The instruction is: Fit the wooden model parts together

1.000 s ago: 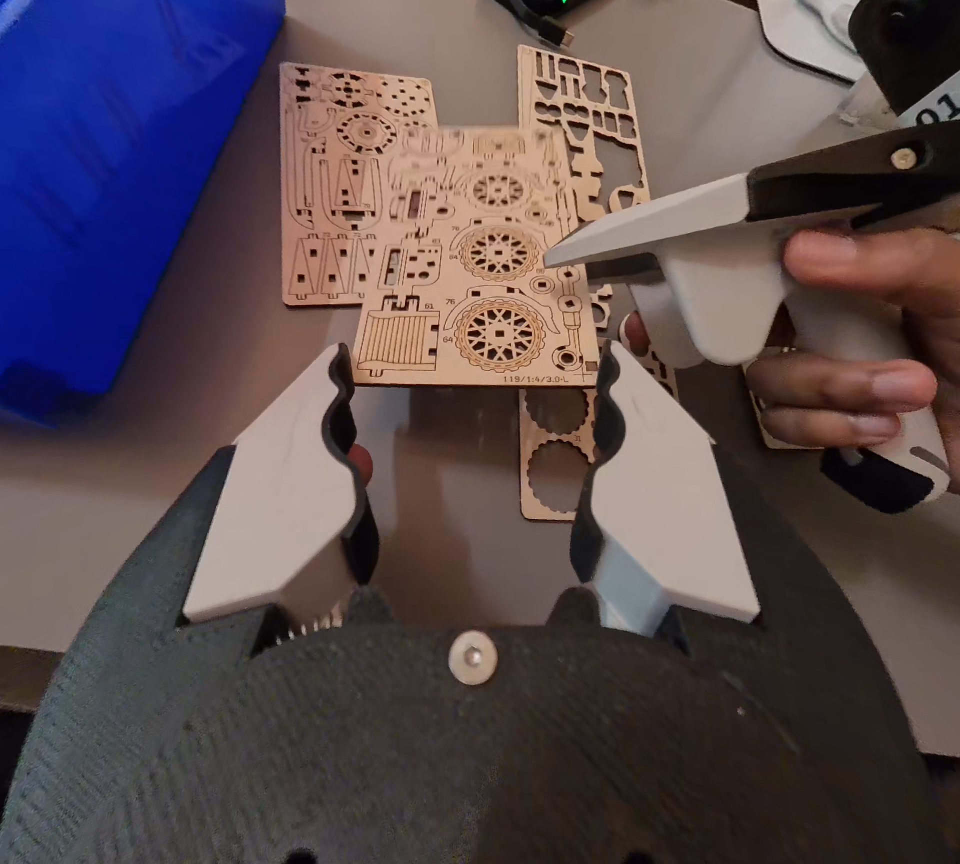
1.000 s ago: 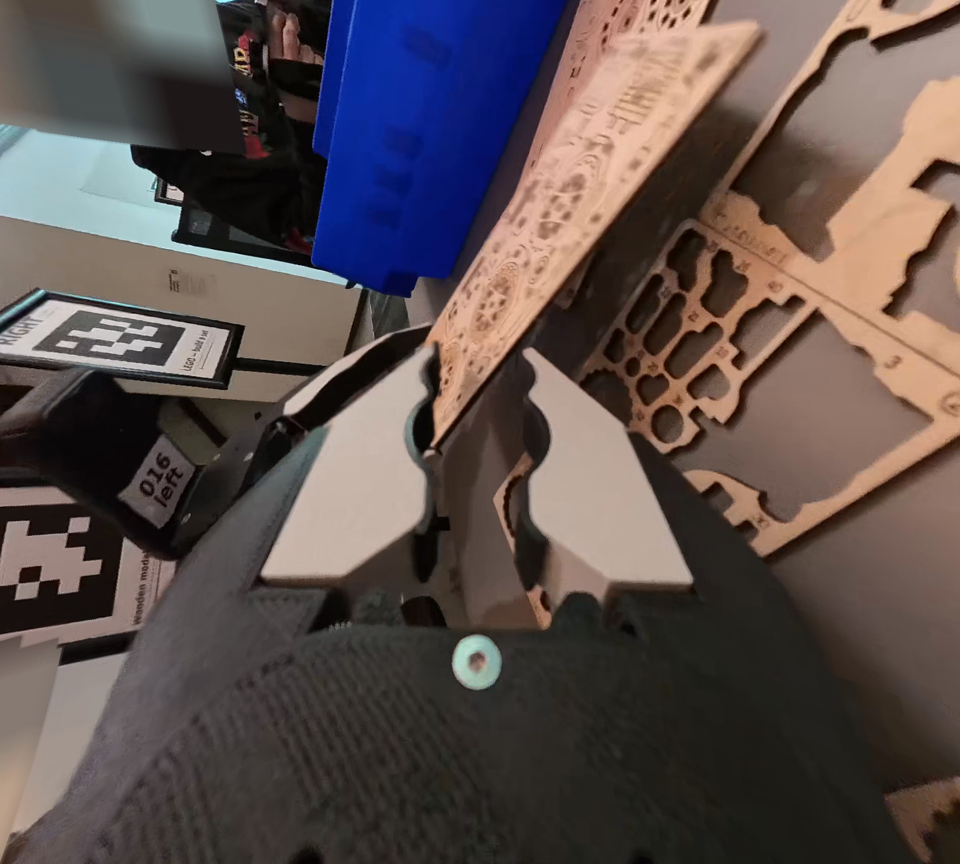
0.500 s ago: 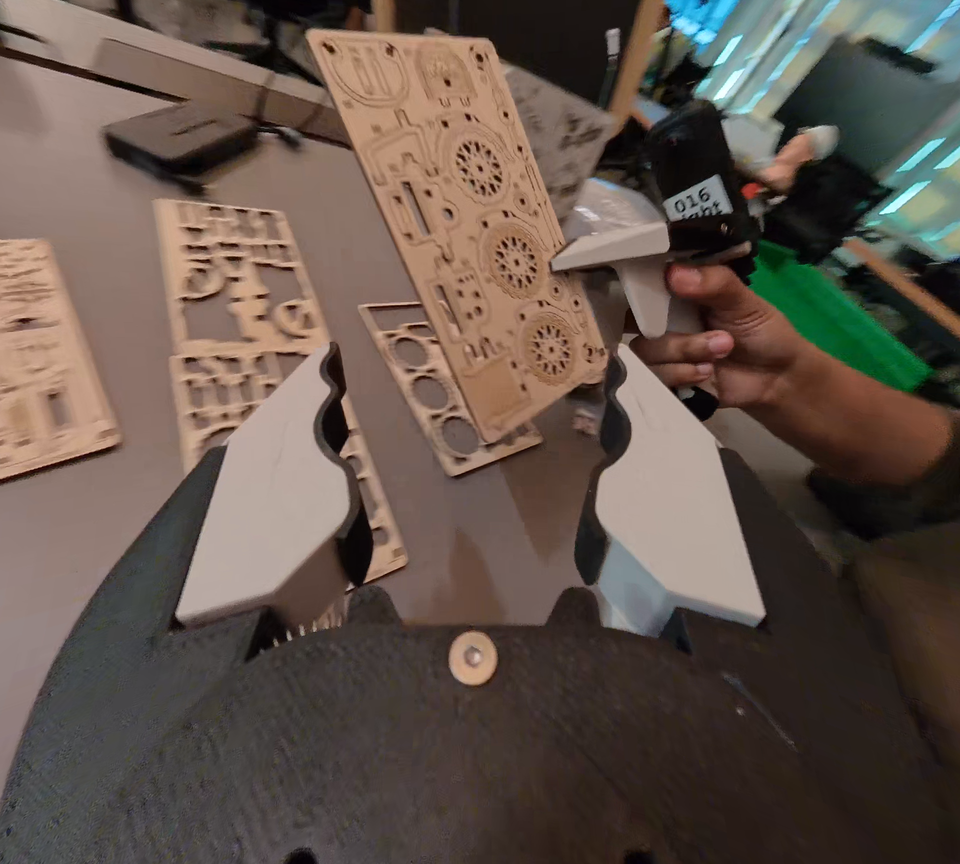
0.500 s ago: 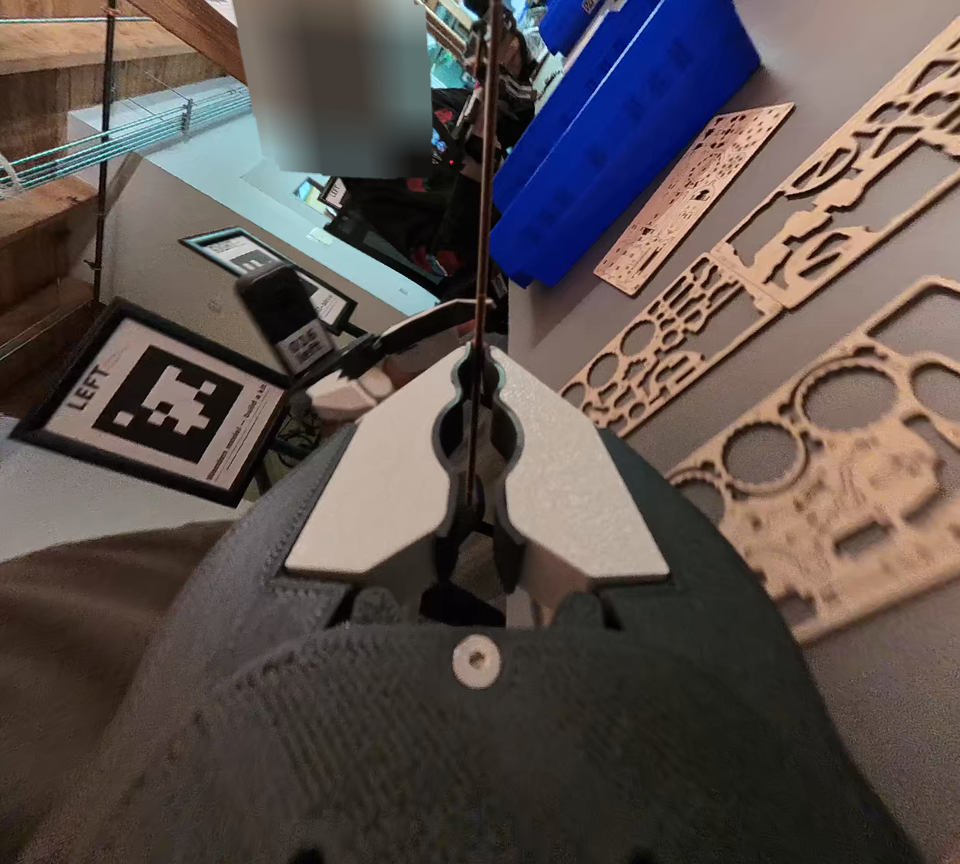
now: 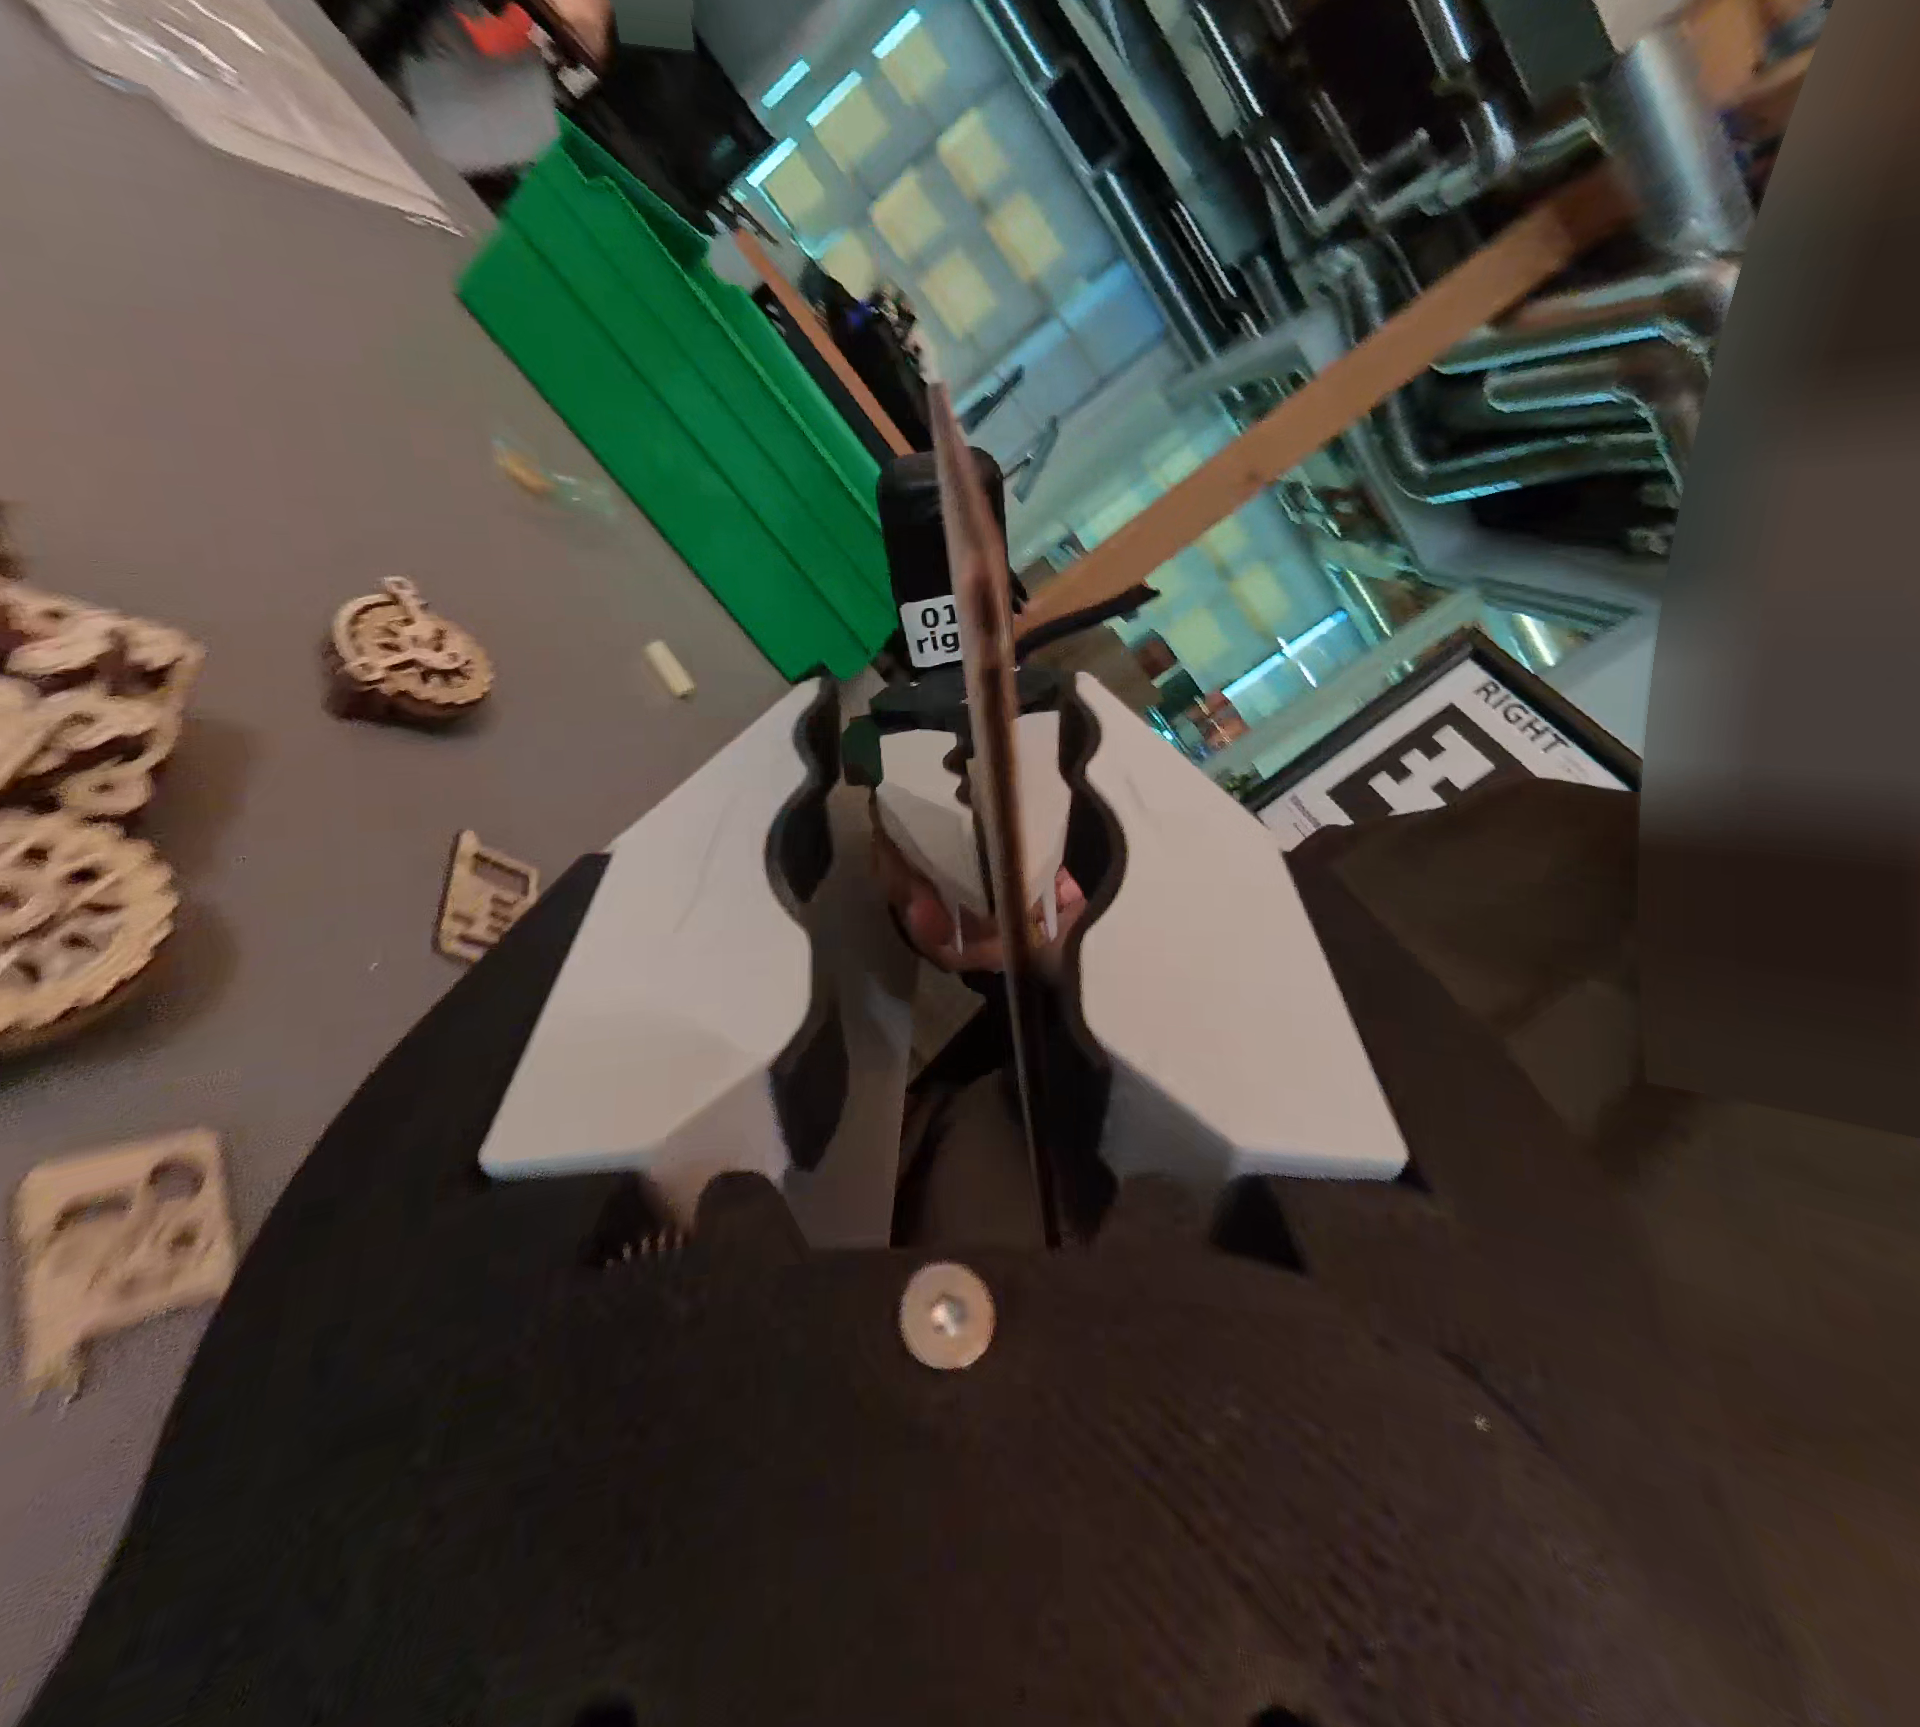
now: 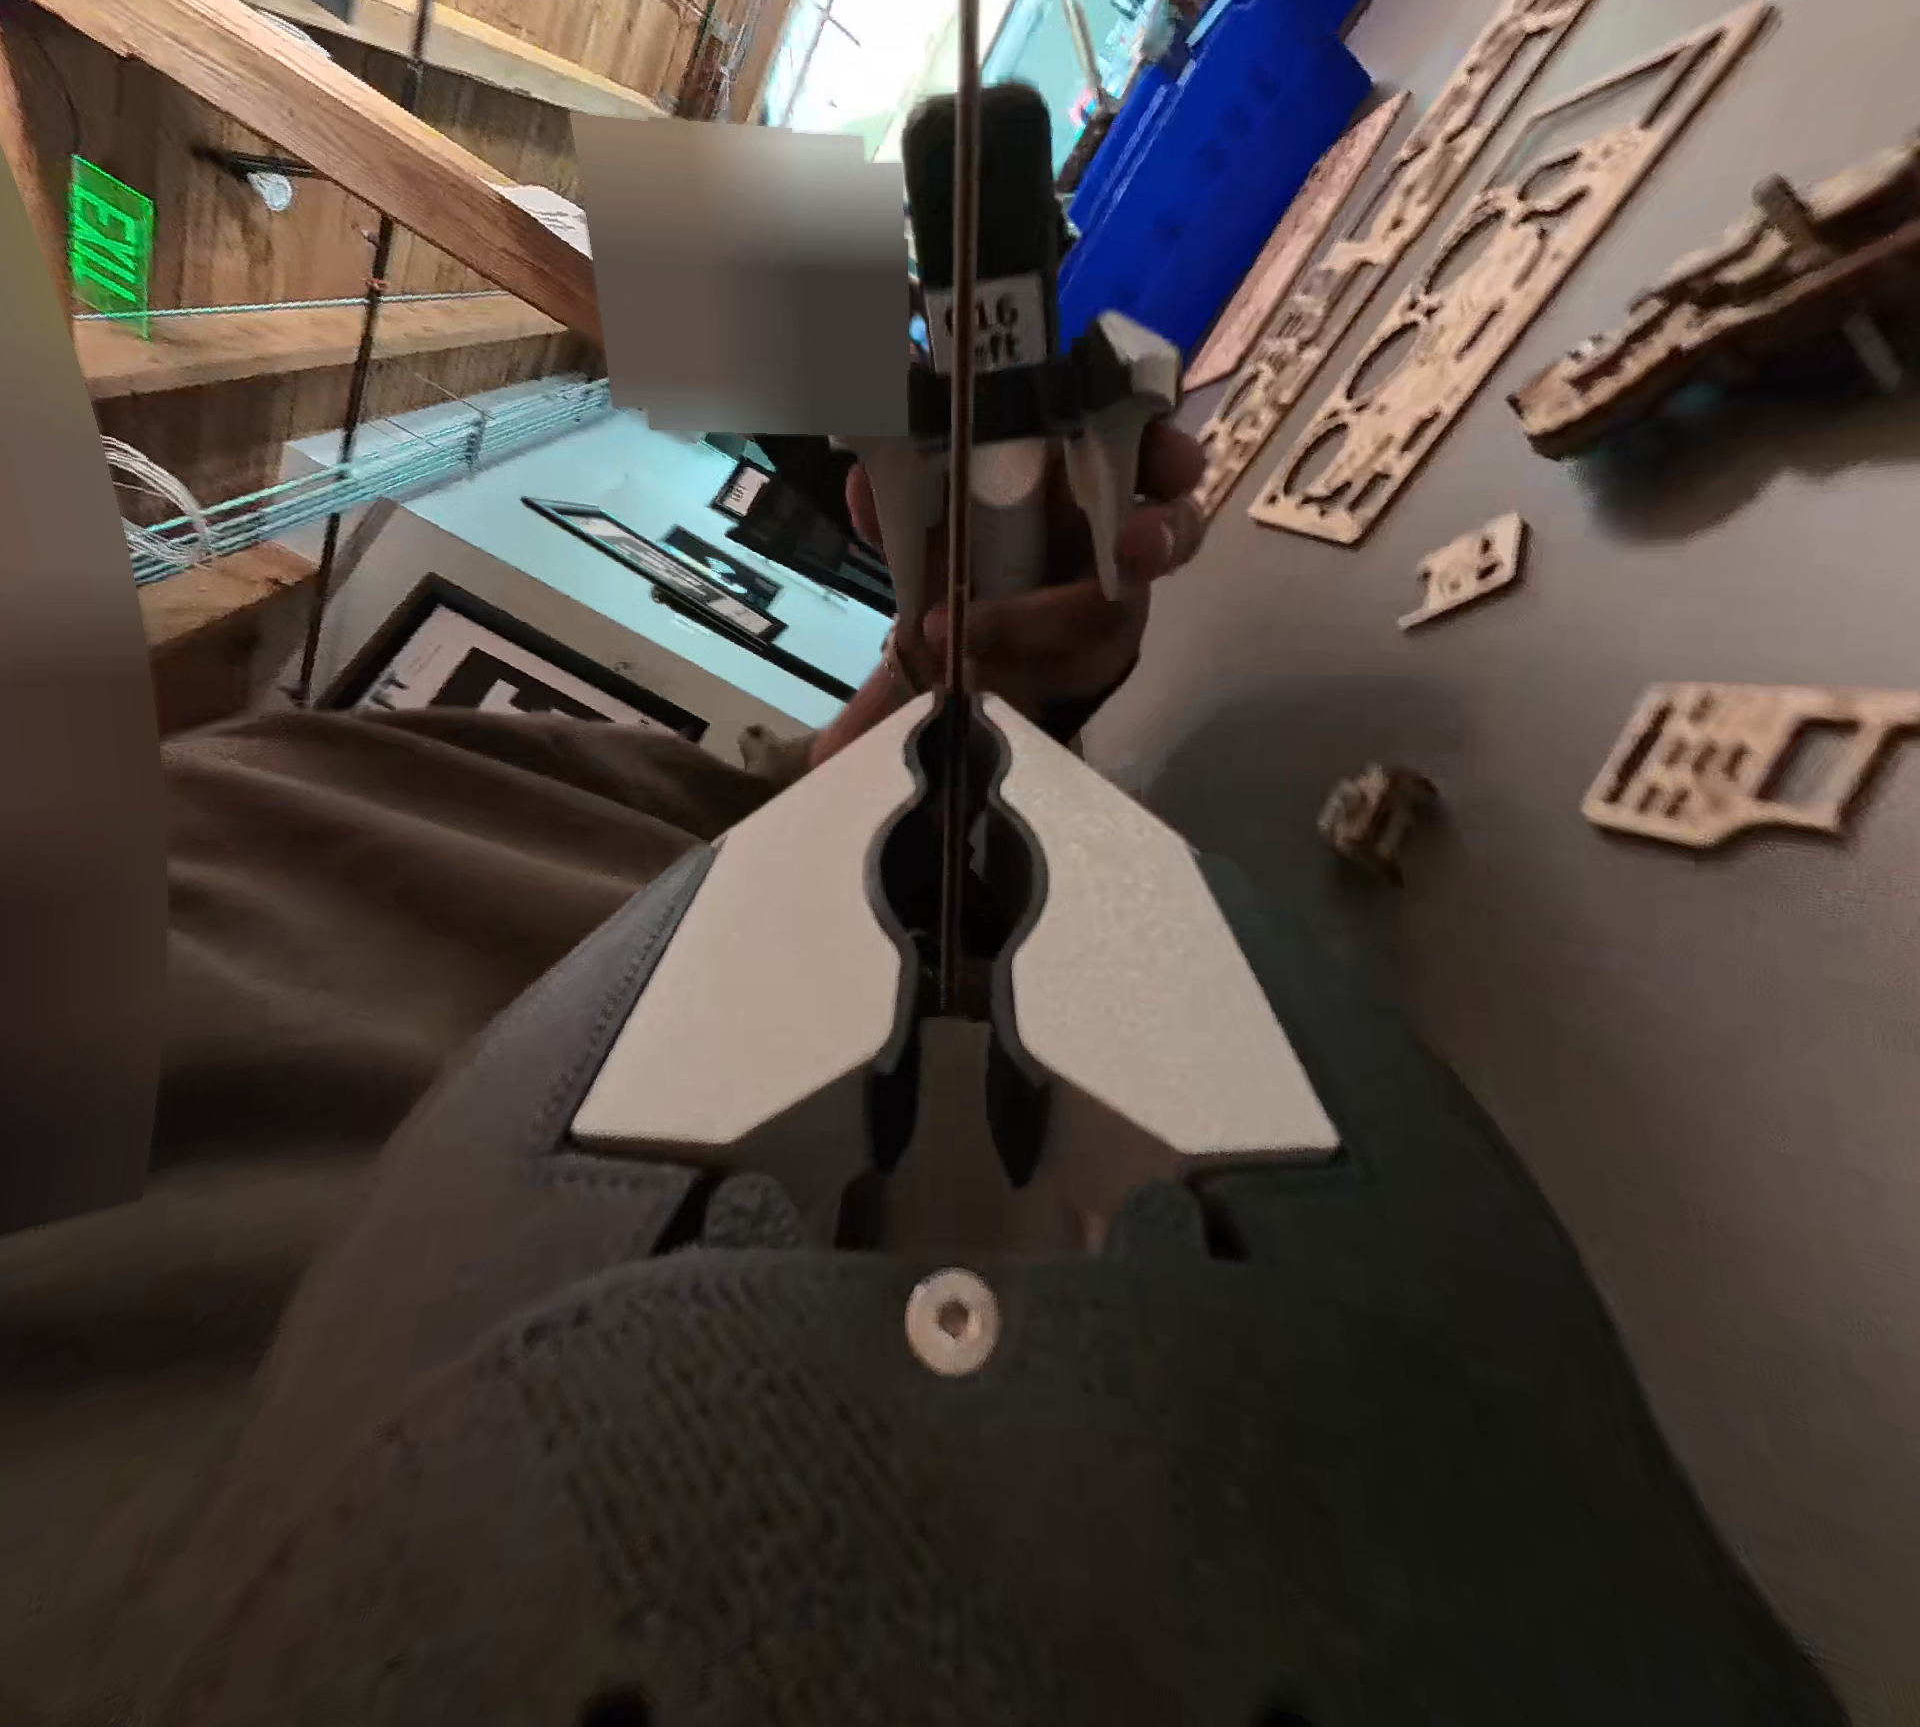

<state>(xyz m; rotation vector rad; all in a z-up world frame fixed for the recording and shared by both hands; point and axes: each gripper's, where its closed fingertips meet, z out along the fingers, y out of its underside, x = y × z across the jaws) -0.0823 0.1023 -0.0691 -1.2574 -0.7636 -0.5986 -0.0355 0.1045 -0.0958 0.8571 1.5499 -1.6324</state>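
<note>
Handover of the wooden parts sheet, mid-air above the counter (image 6: 1558, 1106).

Largest first: R claw (image 6: 961, 721) is clamped on the sheet (image 6: 968, 327), held edge-on and upright. L claw (image 5: 951, 732) is spread wide, sheet edge btwn its fingers near the right one, no pinch yet. Loose parts (image 6: 1756, 768) lie on the counter. Next, prob.: L closes squarely on the thin edge w/o bending it.

The thin wooden sheet (image 6: 964, 389) stands edge-on, upright toward twelve o'clock, pinched at its lower edge between the right gripper's (image 6: 961, 721) closed fingers. In the left wrist view the same sheet (image 5: 987, 742) passes between the spread fingers of the left gripper (image 5: 951, 721). Loose pale cut-out parts (image 6: 1745, 768) and emptied frames (image 6: 1382, 389) lie flat on the grey table (image 6: 1558, 1002) at two to three o'clock.
</note>
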